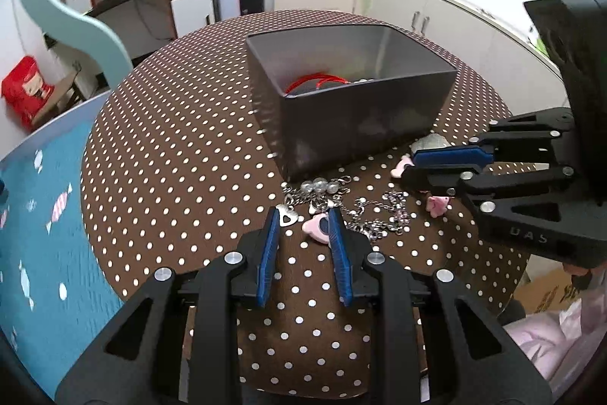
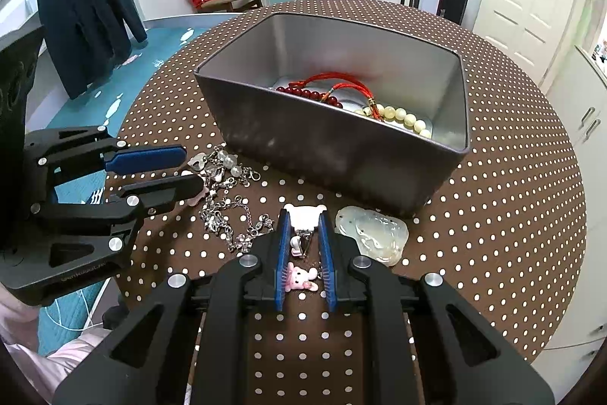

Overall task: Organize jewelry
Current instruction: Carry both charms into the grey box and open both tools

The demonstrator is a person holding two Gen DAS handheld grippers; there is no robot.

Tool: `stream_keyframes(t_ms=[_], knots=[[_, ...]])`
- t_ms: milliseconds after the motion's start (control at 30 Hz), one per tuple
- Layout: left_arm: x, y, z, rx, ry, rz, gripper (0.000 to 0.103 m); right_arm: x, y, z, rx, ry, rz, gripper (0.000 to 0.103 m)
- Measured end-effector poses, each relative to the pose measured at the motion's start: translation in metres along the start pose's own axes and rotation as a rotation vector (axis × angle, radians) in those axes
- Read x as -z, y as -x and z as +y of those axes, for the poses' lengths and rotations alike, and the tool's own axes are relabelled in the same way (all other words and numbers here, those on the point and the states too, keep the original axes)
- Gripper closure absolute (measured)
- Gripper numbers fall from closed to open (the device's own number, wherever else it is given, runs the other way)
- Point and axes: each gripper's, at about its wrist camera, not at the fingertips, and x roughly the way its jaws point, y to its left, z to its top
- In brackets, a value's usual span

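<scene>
On the dotted table lies a tangle of silver chain [image 1: 379,215] [image 2: 227,211] with clear beads [image 1: 320,185]. My left gripper [image 1: 304,215] [image 2: 193,169] has its pads against a silver heart pendant [image 1: 287,217] and a pink charm [image 1: 315,228] at the chain's end. My right gripper [image 2: 304,221] [image 1: 409,166] is shut on a white bear charm [image 2: 305,217]. A pink rabbit [image 2: 299,279] dangles beneath the bear, between the fingers. The grey tin box [image 2: 341,147] [image 1: 360,124] holds a red bead bracelet [image 2: 299,92], a red cord and cream beads [image 2: 402,118].
A pale jade pendant [image 2: 373,234] lies right of my right gripper, close to the box's front corner. The round table [image 2: 512,177] drops off on every side. A teal patterned surface [image 1: 45,215] borders it on the left. A pink sleeve [image 2: 22,348] shows low.
</scene>
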Motion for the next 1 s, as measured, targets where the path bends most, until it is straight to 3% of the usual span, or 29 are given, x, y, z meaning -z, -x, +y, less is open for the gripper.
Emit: stream_keyframes(t_ms=[333, 467, 533, 1000], knots=[[0.006, -0.005, -0.003, 0.018, -0.04, 0.027, 0.076, -0.002, -0.001, -0.004, -0.004, -0.014, 0.002, 0.089], [0.01, -0.006, -0.003, -0.017, -0.04, 0.022, 0.088, -0.002, -0.001, -0.005, -0.008, -0.019, -0.001, 0.089], [0.011, -0.005, 0.0, -0.008, -0.02, 0.022, 0.096, -0.002, -0.001, -0.007, -0.013, -0.023, -0.003, 0.089], [0.006, 0.017, 0.017, 0.03, 0.138, -0.056, 0.096, -0.005, 0.008, -0.019, -0.041, -0.048, -0.027, 0.089]])
